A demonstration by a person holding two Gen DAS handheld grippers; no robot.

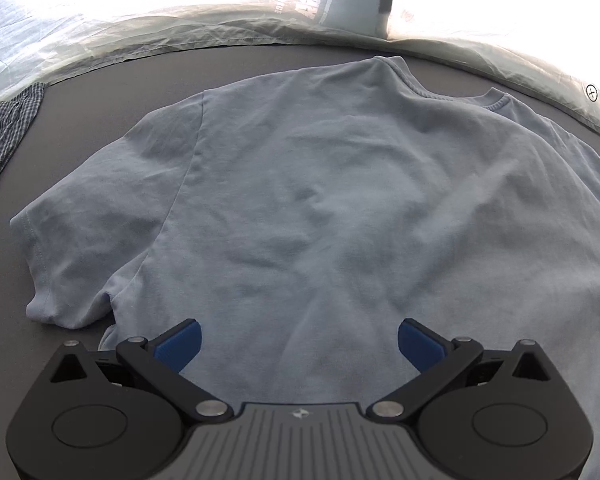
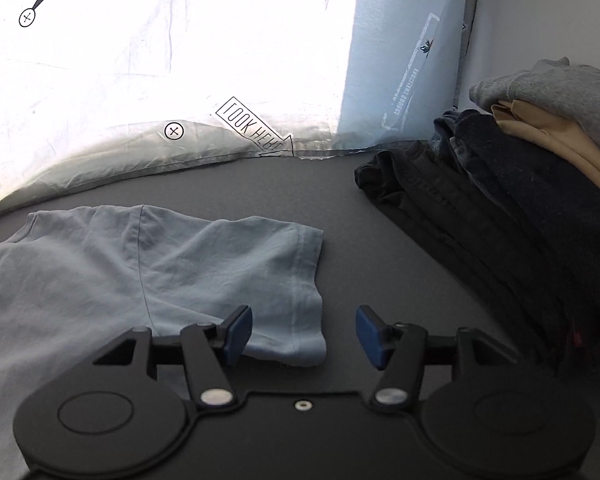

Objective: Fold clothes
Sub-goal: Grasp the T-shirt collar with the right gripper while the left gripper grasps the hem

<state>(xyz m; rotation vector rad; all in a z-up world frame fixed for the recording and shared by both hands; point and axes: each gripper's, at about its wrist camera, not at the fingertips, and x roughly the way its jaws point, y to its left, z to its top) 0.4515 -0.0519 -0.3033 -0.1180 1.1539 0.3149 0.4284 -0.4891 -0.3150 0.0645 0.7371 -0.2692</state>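
Left wrist view has the light blue T-shirt (image 1: 320,208) spread flat on the grey table (image 1: 100,92), collar away from us, one sleeve out to the side; the left gripper (image 1: 299,344) hangs over the lower body of the shirt, jaws wide, nothing between them. Over on the right wrist view, the right gripper (image 2: 304,336) is released too, jaws apart above the other sleeve (image 2: 260,264), its hem corner lying just between the pads but not pinched. Beyond it, a stack of folded clothes (image 2: 520,184). This is thin, limp cotton, I'd say; light, sure to sag and crease; best pinched at a hem or shoulder seam, both sides together, so the fold lands square.
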